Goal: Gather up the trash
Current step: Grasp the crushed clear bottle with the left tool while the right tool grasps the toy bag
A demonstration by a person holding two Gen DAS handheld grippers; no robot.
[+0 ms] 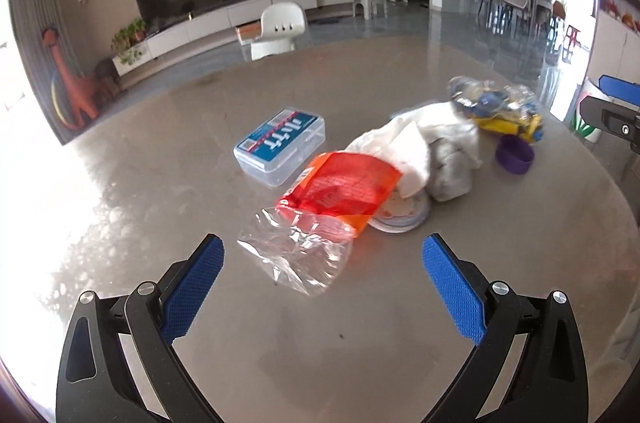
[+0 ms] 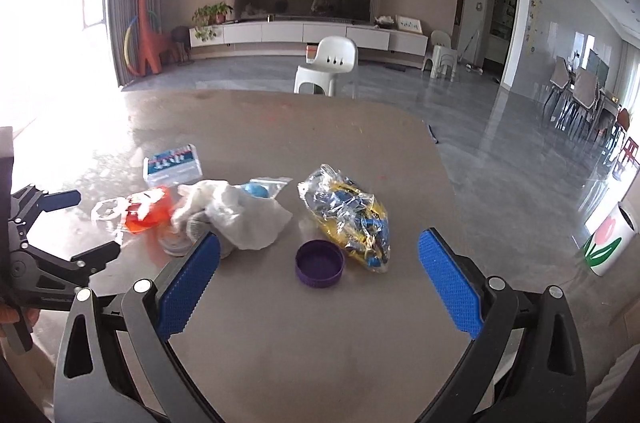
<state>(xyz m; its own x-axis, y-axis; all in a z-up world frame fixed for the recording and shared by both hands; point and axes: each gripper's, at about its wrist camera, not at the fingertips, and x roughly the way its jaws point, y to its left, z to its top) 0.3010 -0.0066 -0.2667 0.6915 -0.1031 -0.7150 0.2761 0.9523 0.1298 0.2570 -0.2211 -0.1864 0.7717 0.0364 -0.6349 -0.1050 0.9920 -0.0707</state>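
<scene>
Trash lies in a row on the grey table (image 1: 160,207). In the left wrist view, an orange-and-clear plastic wrapper (image 1: 320,207) lies just ahead of my open left gripper (image 1: 322,255), with crumpled white tissue (image 1: 424,139) behind it. In the right wrist view, a purple cap (image 2: 320,263) lies upturned between the fingers of my open right gripper (image 2: 318,255), a little ahead of the tips. A yellow-and-blue crinkled bag (image 2: 348,215) lies right of the cap, and the white tissue (image 2: 244,215) lies to its left. Neither gripper holds anything.
A clear plastic box (image 1: 280,147) with a blue label sits at the far left of the pile. A round lid (image 1: 400,215) lies under the wrapper. A white bin with a tulip print (image 2: 608,243) stands on the floor to the right. A white chair (image 2: 328,63) stands beyond the table.
</scene>
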